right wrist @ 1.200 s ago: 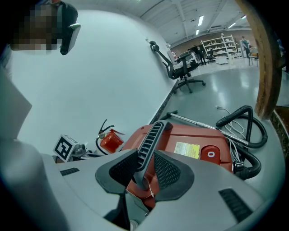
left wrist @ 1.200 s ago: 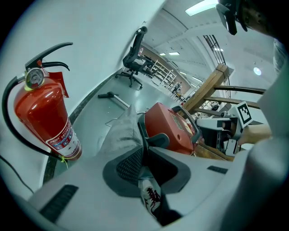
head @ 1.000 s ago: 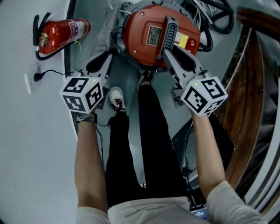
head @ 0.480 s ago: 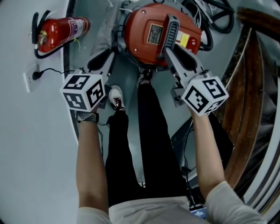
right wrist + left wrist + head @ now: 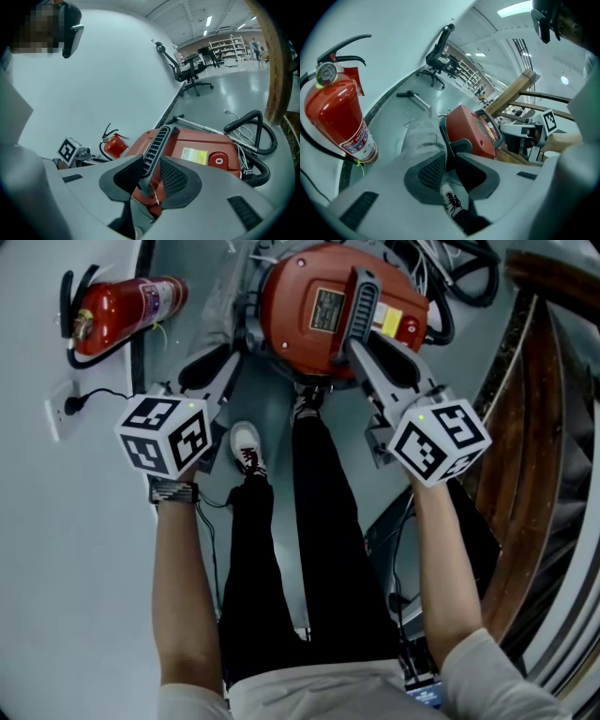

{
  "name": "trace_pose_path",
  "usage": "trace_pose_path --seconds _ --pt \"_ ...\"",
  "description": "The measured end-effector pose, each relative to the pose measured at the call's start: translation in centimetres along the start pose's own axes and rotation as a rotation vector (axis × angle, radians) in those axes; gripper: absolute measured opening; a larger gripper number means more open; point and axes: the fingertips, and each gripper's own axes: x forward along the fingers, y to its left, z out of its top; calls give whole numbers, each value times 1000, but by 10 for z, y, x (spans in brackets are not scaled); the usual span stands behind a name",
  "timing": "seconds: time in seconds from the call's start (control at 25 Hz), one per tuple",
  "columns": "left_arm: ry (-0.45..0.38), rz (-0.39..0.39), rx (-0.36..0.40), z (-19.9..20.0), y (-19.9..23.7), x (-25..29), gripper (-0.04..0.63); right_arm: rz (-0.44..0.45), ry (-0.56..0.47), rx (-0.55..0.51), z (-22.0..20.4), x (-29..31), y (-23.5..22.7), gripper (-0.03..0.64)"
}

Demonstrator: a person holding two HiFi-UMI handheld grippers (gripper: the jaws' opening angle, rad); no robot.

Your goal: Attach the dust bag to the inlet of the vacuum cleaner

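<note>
A red fire extinguisher (image 5: pixel 122 307) stands upright on the floor against the pale wall, near a wall socket (image 5: pixel 64 409) with a black plug in it. Farther along the wall stands a black office chair (image 5: pixel 440 47). Brown wooden beams (image 5: pixel 525 427) run along the right side, and shelving (image 5: pixel 232 47) fills the background.

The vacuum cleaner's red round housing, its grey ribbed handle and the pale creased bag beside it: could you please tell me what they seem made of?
The red round housing looks like moulded plastic, semi-gloss, with soft highlights. The grey ribbed handle seems matt plastic with moulded ribs. The pale creased bag looks like non-woven fabric or paper, matt and wrinkled; unclear which.
</note>
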Motion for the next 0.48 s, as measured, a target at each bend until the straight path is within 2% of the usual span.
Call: trace_pose_path --seconds 0.24,0.4,0.48 --pt "42 60 226 -3 -4 1 103 30 42 -39 1 1 0 120" --pt "17 120 285 -1 -2 -2 93 36 40 -36 1 1 1 120" --pt "6 125 301 0 -4 -3 99 39 39 -35 1 1 1 120"
